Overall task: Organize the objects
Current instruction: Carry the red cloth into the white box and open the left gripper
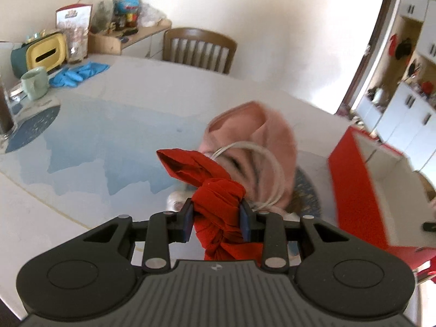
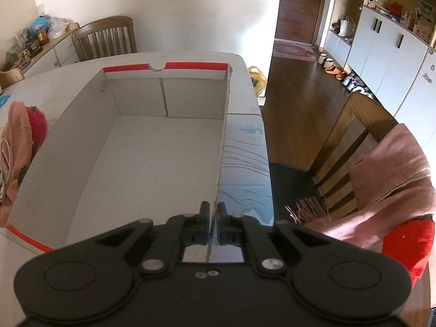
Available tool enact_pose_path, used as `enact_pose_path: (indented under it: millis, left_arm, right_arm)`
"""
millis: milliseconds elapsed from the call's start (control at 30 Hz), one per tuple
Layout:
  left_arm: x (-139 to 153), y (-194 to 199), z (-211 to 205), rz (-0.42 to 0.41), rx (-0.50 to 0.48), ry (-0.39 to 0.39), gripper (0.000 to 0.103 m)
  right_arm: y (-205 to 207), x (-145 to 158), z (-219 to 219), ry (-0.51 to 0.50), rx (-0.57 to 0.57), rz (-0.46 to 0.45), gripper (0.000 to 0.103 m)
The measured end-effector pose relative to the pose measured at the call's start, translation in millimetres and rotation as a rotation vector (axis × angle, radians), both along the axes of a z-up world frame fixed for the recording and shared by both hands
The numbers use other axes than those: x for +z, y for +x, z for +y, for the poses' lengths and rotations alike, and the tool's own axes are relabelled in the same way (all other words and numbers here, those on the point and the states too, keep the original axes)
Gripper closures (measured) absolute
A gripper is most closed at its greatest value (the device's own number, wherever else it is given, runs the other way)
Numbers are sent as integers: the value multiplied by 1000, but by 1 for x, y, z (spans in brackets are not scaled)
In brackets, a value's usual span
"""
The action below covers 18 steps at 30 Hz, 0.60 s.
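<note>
Left tool (image 1: 217, 222): clenched on a knotted red cloth (image 1: 215, 190), raised off the bench (image 1: 109, 103); cloth's lower end hidden behind the tool body.
Pink garment (image 1: 261, 136): at 12 o'clock beyond the cloth, blurred, a white cord (image 1: 272, 163) looped over it.
Right tool (image 2: 214, 224): clamped on the right wall of the box (image 2: 152, 163).
Box interior: bare, near corner cut off.

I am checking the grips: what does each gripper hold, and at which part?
Left gripper: red knotted cloth, at its knot. Right gripper: box, at its near right wall.
</note>
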<state>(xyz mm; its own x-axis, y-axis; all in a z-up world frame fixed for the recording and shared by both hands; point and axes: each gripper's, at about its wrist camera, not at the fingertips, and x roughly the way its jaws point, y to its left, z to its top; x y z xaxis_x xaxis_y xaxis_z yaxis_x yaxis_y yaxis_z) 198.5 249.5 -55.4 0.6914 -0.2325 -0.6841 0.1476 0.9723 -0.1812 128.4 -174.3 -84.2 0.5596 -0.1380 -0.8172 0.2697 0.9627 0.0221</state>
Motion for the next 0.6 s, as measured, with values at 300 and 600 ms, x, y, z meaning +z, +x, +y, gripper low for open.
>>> enact_pose_path:
  millis: [300,600]
  left_arm:
    - [42,-2,-39,-82,-132,-88,71]
    - [61,10,-95,-103,-270,-128,71]
  right_arm:
    - [-2,0,-3,20,7,-2,99]
    - [-4,1,-7,36,11,-3,98]
